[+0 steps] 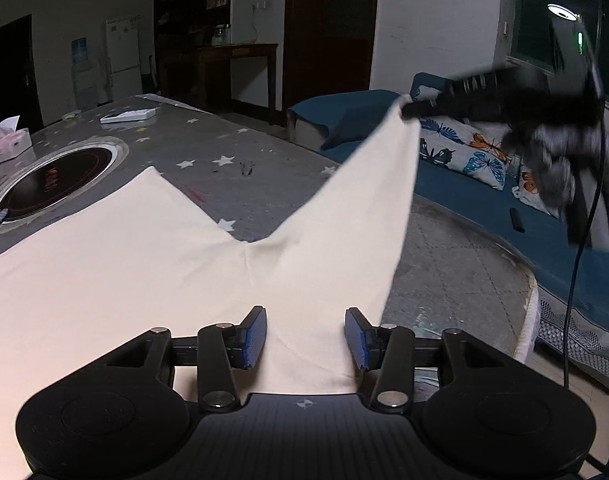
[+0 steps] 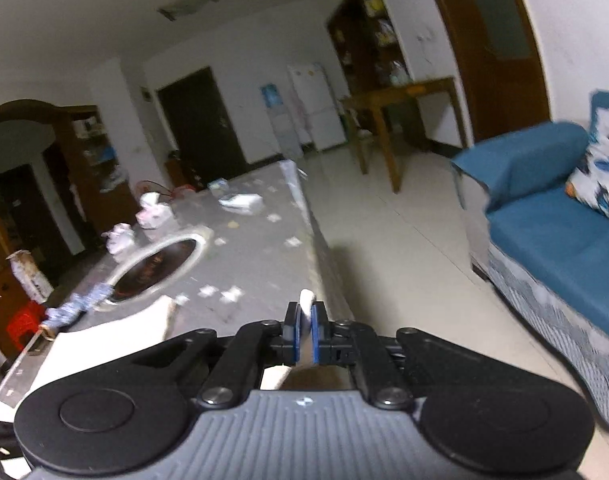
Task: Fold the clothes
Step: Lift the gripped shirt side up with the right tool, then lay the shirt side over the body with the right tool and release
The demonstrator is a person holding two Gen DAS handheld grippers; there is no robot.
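A cream garment [image 1: 116, 264] lies spread on the grey star-patterned table [image 1: 208, 140]. In the left wrist view my left gripper [image 1: 305, 338] stands open low over the garment's near part. Cloth shows in the gap, and the blue pads [image 1: 256, 336] do not press on it. My right gripper [image 1: 408, 110], blurred at the upper right, pinches one corner of the garment and holds it lifted off the table's right side, so the cloth stretches up to it. In the right wrist view the right gripper [image 2: 304, 336] is shut on the garment [image 2: 306, 300], and a small tip of cloth pokes out past the pads.
A round hob [image 1: 56, 180] is set into the table at the left, with a tissue box [image 1: 10, 142] and a white flat device [image 1: 128, 115] farther back. The table's edge runs along the right. Beyond it lie tiled floor and a blue sofa [image 1: 484, 216] with a butterfly cushion [image 1: 464, 148].
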